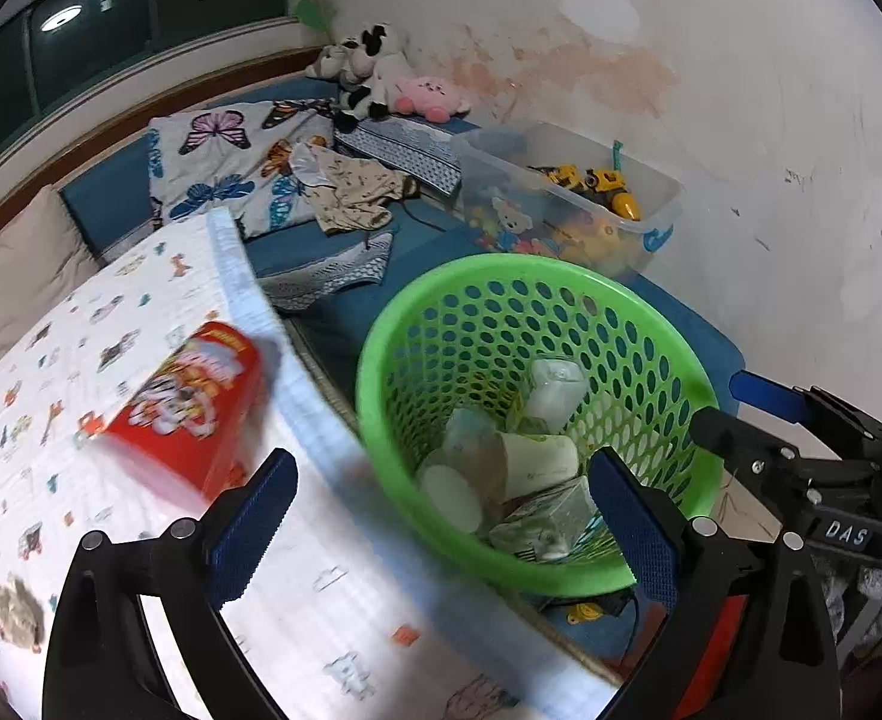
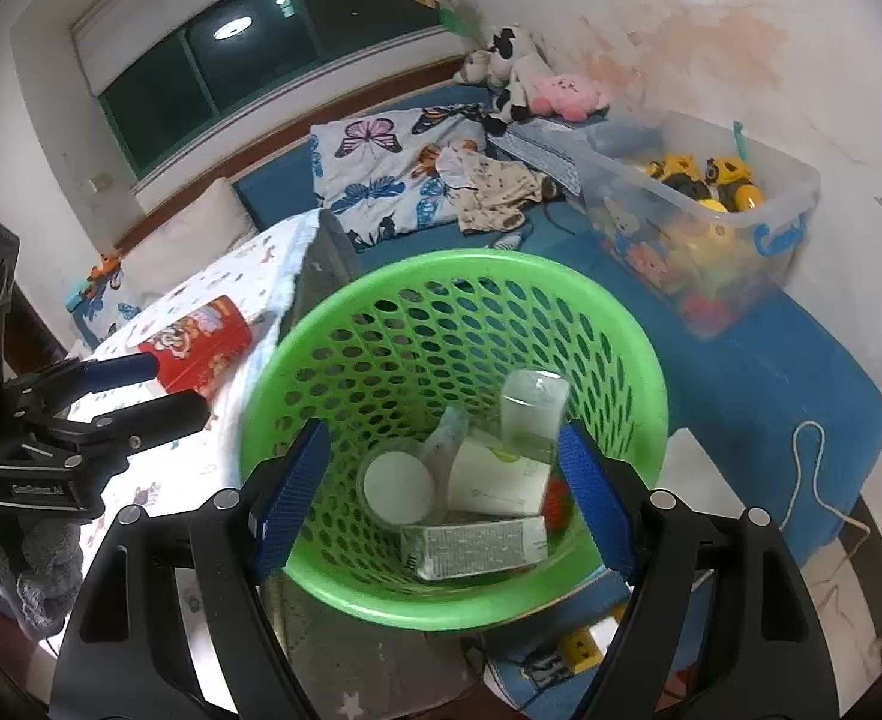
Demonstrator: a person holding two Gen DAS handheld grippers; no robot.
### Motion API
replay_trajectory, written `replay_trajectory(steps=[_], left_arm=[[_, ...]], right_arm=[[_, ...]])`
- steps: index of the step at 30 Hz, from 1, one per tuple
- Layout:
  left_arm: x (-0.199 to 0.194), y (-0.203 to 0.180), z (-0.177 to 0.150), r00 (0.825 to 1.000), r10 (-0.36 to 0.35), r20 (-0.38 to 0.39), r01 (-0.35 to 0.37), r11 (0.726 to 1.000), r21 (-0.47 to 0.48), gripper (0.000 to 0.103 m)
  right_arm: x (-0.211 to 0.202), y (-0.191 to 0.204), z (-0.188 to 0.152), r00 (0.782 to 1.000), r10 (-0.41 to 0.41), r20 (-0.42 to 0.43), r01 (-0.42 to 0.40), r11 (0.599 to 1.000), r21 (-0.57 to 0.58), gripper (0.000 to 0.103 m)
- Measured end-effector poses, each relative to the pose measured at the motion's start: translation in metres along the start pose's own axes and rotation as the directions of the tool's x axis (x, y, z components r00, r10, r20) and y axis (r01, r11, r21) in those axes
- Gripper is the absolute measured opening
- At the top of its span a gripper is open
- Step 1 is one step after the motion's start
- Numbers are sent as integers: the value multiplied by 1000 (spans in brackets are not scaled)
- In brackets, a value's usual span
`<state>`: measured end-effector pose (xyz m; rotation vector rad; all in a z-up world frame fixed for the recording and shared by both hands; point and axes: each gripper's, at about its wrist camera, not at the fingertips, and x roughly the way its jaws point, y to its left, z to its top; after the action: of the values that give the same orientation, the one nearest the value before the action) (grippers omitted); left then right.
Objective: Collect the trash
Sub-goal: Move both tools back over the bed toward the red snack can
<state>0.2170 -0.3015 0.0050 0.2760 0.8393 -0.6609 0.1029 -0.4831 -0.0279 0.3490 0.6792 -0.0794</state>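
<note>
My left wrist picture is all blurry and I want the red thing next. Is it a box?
Observer: No. The right wrist view shows the red snack can is a round tube lying on its side.
Operator: Are my jaws close to it?
Observer: The left gripper is open right beside the can, with nothing between its jaws.
Operator: Is anything red in the basket already?
Observer: Yes, a small red thing lies at the bottom of the green basket, beside the paper cup.

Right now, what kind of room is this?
Probably a child's bedroom or playroom. Stuffed animals sit in the corner, a clear bin of toys stands by the wall, and a butterfly-print pillow lies on the blue mattress.
</note>
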Motion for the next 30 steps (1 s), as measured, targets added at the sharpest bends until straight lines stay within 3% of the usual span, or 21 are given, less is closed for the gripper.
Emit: replay_trajectory(steps=[16,30], left_arm=[[-67,90,-61,984,172,38,-165,977,-132,94],[-111,199,-125,949,316,-1,-300,898,-320,94]], right_arm=[[8,72,9,996,83,-15,-84,991,-105,86],[63,175,35,976,167,-140,-193,960,-201,87]])
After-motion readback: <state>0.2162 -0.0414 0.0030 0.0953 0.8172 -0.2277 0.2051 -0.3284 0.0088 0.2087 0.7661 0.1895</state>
